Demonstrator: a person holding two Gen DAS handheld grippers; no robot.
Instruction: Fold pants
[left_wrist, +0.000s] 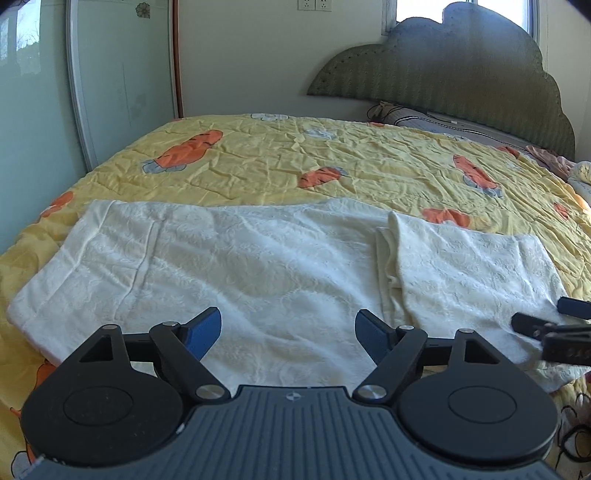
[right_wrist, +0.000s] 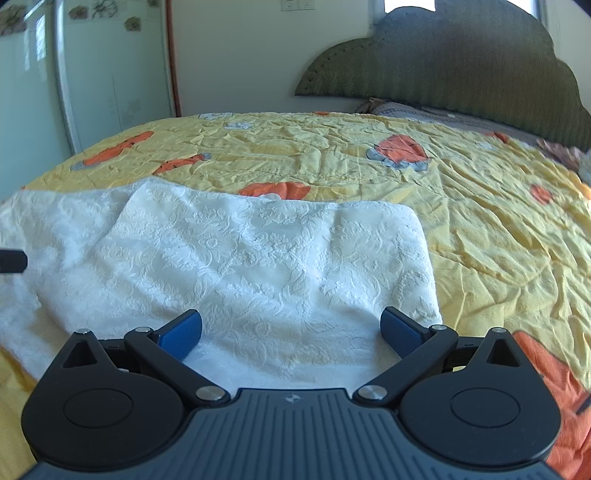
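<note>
White pants (left_wrist: 240, 266) with an embossed floral weave lie flat across the yellow bedspread. Their right end is folded over as a second layer (left_wrist: 472, 266), whose edge runs near the middle right. My left gripper (left_wrist: 288, 317) hovers over the pants' near edge, open, with only flat cloth under the gap. In the right wrist view the folded layer (right_wrist: 258, 258) fills the centre, and my right gripper (right_wrist: 291, 317) stands open above its near edge, pads apart from the cloth. The right gripper (left_wrist: 543, 314) also shows at the left view's right edge.
The yellow bedspread (left_wrist: 332, 162) with orange carrot prints covers the bed. A green scalloped headboard (left_wrist: 461, 74) and a pillow (left_wrist: 424, 118) stand at the back right. A glass sliding door (left_wrist: 55, 92) lines the left wall. One left fingertip (right_wrist: 11, 260) pokes in at the right view's left edge.
</note>
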